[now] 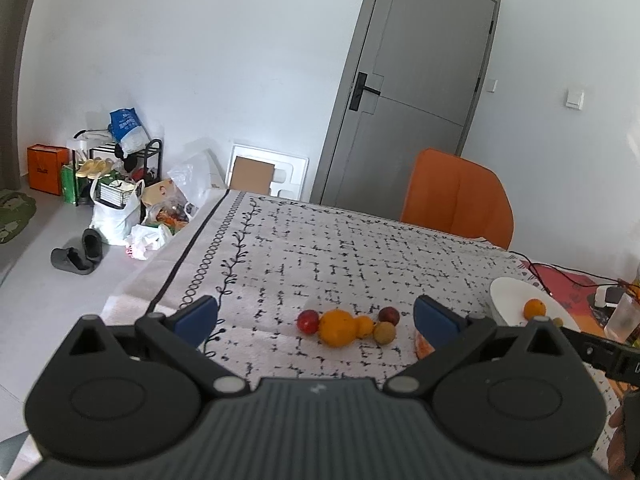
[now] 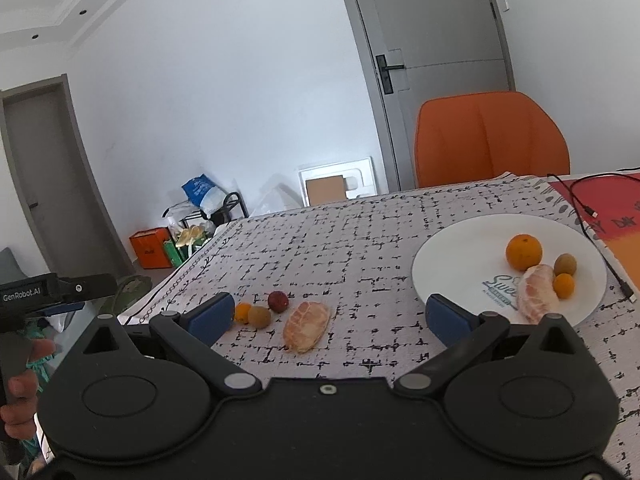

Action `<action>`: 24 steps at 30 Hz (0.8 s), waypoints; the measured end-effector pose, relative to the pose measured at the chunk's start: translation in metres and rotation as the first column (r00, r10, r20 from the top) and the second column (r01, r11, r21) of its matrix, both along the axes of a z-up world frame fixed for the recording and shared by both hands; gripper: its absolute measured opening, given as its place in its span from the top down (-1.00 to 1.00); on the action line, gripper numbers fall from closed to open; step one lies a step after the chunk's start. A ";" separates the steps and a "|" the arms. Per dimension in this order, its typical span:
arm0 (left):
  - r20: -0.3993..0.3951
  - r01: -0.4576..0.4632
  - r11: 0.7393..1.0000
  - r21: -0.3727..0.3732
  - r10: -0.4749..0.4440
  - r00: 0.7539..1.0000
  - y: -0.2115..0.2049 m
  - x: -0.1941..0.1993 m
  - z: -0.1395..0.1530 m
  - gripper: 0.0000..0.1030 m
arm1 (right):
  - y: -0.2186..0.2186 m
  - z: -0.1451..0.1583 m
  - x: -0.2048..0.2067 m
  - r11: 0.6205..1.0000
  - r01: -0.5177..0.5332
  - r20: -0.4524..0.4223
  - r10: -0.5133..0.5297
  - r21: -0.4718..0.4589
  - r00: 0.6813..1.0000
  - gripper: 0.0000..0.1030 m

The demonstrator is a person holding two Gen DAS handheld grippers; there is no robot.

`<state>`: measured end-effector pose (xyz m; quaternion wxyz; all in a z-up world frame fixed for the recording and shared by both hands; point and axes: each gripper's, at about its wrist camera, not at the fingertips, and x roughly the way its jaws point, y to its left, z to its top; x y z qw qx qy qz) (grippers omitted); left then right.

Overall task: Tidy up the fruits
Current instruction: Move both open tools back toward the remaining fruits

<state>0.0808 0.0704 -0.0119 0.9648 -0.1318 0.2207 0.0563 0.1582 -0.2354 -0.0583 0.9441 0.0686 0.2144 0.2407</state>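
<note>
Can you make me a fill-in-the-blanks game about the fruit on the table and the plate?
1. The white plate holds ____ pieces of fruit.
2. The chair behind the table is ____.
3. Both grippers, left and right, are ____.
4. The peeled fruit on the tablecloth lies ____ the plate.

Missing words: four; orange; open; outside

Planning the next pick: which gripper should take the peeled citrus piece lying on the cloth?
Probably right. The right gripper is open with the peeled citrus piece between its fingers and the plate close by; the left gripper's finger partly hides it.
</note>
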 end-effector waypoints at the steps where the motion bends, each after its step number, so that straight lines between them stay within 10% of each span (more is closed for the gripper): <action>1: 0.000 0.000 1.000 0.000 0.000 1.000 0.001 -0.001 -0.001 -1.00 | 0.001 0.000 0.000 1.000 -0.005 -0.002 0.005 -0.001 1.000 -1.00; 13: -0.017 0.009 1.000 -0.009 -0.009 1.000 0.010 -0.001 -0.020 -0.95 | 0.020 -0.012 0.003 0.997 -0.070 -0.057 0.069 -0.018 0.996 -1.00; 24: -0.033 0.029 0.999 -0.036 -0.030 0.999 0.012 0.018 -0.033 -0.51 | 0.041 -0.021 0.015 0.994 -0.108 -0.079 0.105 -0.035 0.991 -0.80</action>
